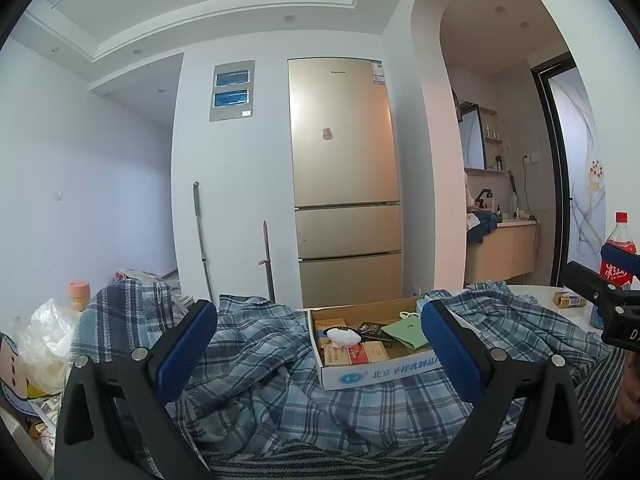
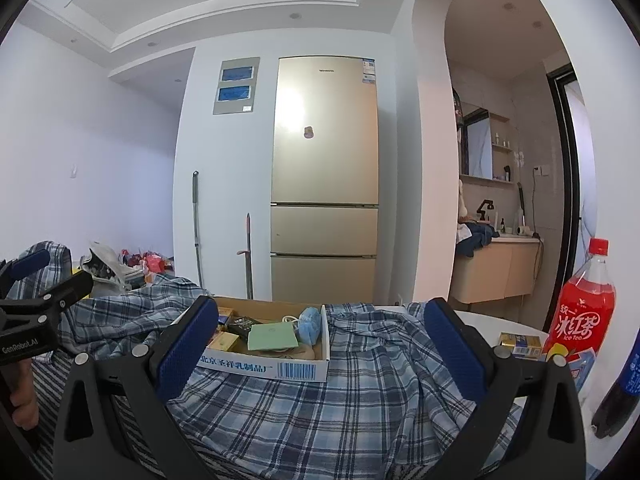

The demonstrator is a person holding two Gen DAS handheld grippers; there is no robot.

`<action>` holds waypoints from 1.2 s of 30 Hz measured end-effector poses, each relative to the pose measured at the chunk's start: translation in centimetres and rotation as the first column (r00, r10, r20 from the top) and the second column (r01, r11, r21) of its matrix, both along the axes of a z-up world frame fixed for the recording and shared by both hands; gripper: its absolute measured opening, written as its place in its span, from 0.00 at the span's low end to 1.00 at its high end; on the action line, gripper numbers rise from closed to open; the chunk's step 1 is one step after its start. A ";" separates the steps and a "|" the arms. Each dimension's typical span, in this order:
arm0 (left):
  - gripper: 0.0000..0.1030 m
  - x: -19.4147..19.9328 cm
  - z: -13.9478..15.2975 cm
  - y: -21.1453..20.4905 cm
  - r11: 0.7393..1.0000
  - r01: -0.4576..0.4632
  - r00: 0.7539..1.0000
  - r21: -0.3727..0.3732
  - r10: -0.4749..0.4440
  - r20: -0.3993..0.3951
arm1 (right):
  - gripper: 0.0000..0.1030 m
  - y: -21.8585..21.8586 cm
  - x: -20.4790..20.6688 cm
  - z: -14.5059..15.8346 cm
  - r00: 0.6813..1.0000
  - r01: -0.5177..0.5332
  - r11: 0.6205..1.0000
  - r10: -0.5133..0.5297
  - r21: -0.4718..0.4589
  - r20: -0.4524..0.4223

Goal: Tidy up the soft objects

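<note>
A rumpled blue plaid cloth (image 1: 256, 360) covers the table and also shows in the right wrist view (image 2: 360, 392). A striped dark cloth (image 1: 320, 460) lies under it at the near edge. My left gripper (image 1: 320, 344) is open above the plaid cloth, holding nothing. My right gripper (image 2: 320, 340) is open above the same cloth, holding nothing. A shallow cardboard box (image 1: 372, 372) sits on the cloth between the fingers; it also shows in the right wrist view (image 2: 280, 368). It holds small packets, a green face mask (image 2: 272, 336) and a blue mask (image 2: 310, 322).
A red iced-tea bottle (image 2: 580, 312) and a dark bottle (image 2: 620, 392) stand at the right on the white table (image 2: 500, 320). A small yellow box (image 2: 520, 344) lies there. Plastic bags and clutter (image 1: 44, 344) sit at the left. A gold fridge (image 1: 344, 184) stands behind.
</note>
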State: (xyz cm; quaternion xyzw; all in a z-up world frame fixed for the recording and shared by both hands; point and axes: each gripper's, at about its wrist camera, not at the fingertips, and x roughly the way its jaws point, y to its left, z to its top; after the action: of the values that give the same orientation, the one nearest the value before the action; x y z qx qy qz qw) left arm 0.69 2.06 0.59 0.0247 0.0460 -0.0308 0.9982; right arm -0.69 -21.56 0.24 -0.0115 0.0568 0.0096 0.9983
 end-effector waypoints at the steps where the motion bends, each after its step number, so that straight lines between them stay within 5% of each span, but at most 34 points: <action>1: 1.00 -0.1 0.0 0.0 1.000 -0.003 1.000 -0.002 0.003 0.006 | 1.00 0.1 0.1 -0.1 1.000 0.000 1.000 0.000 -0.005 -0.005; 36: 1.00 -0.2 0.0 0.5 1.000 -0.018 1.000 -0.020 0.018 0.000 | 1.00 0.2 0.0 -0.1 1.000 -0.002 1.000 0.002 -0.004 -0.010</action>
State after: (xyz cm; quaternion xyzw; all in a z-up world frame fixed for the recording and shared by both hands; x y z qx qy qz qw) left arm 0.46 2.56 0.55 0.0145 0.0457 -0.0224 0.9986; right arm -0.69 -21.40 0.18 -0.0134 0.0618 0.0106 0.9979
